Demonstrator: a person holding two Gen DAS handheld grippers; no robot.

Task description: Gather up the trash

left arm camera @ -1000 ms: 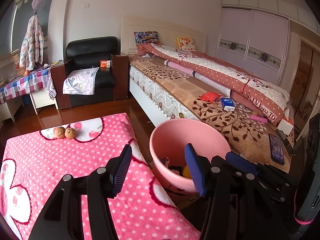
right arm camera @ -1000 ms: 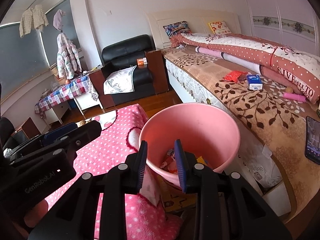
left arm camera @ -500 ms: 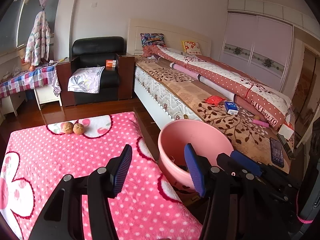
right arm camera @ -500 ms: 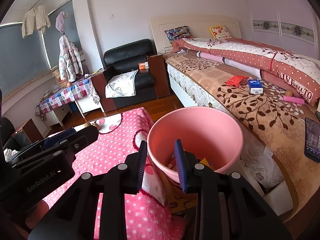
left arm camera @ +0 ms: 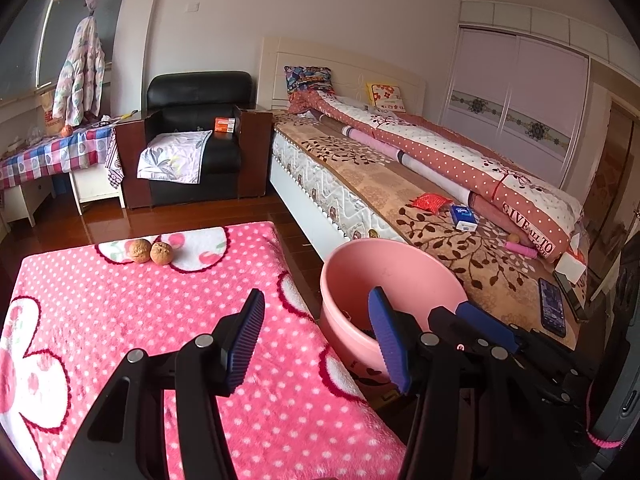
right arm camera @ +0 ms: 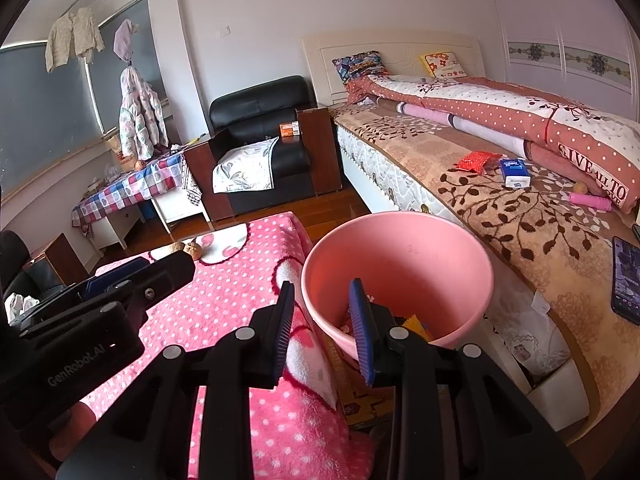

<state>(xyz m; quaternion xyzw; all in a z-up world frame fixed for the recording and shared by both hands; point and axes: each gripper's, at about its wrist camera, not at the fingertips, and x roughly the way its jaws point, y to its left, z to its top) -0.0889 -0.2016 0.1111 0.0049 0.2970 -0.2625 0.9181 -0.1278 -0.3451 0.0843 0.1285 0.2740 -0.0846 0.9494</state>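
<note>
Right now both claws are spread and hold nothing: the left claw [left arm camera: 316,340] over the pink counter [left arm camera: 120,312], the right claw [right arm camera: 320,332] at the rim of the pink bucket [right arm camera: 440,256] beside the bed [right arm camera: 500,216], trash [right arm camera: 416,326] inside.

We see our pink bin [right arm camera: 400,256] upright beside the blanket's right edge, colourful scraps [right arm camera: 416,324] at its bottom

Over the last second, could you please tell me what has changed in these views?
Both grippers drew back and up from the pink bucket: it looks smaller, more pink blanket shows. Nothing was grasped or released. Left gripper and right gripper jaws stay open; the walnuts stay put.
</note>
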